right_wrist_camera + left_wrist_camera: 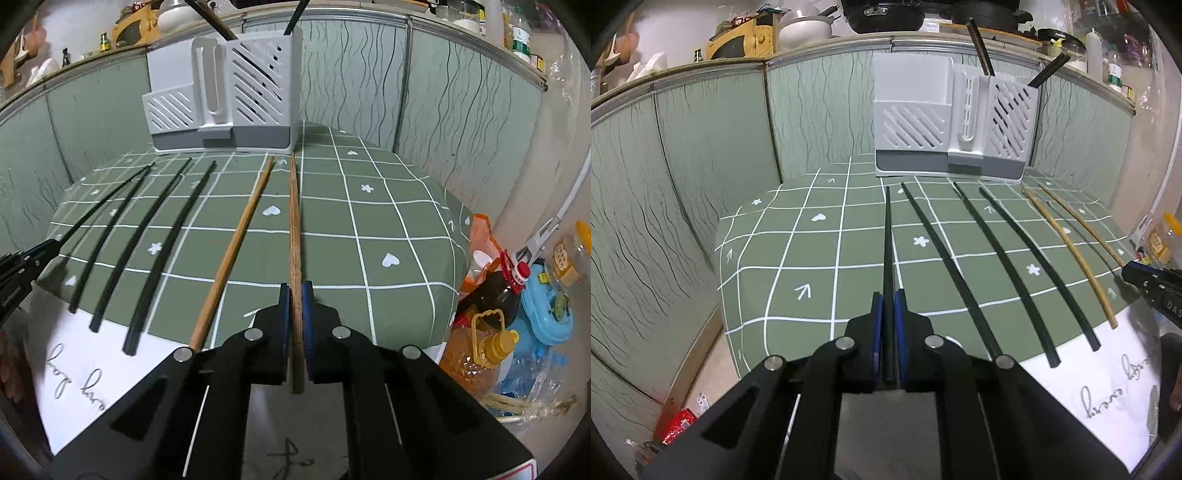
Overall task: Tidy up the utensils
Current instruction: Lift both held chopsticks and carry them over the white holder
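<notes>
Left wrist view: left gripper (888, 295) is clamped on a black chopstick (887, 236) pointing to 12 o'clock, toward the white utensil holder (945, 122).

Right wrist view: right gripper (294, 288) pinches a bamboo chopstick (294, 221), probably resting on the green checked tablecloth (388, 221); the holder sits at 11 o'clock.

Around my counter (798, 258) — draped in a green cloth with a white grid, hearts, stars and arrows — stands a low wall of pale green panels (713, 147) streaked with wavy dark lines and capped by a metal rail. Behind the rail a ledge carries a wooden box (742, 38), a white bowl (805, 31) and dark pans (886, 14). On the pale floor to my right crowd oil bottles (491, 295), a blue plastic container (546, 306) and an orange bag (480, 236) — under even indoor light.
</notes>
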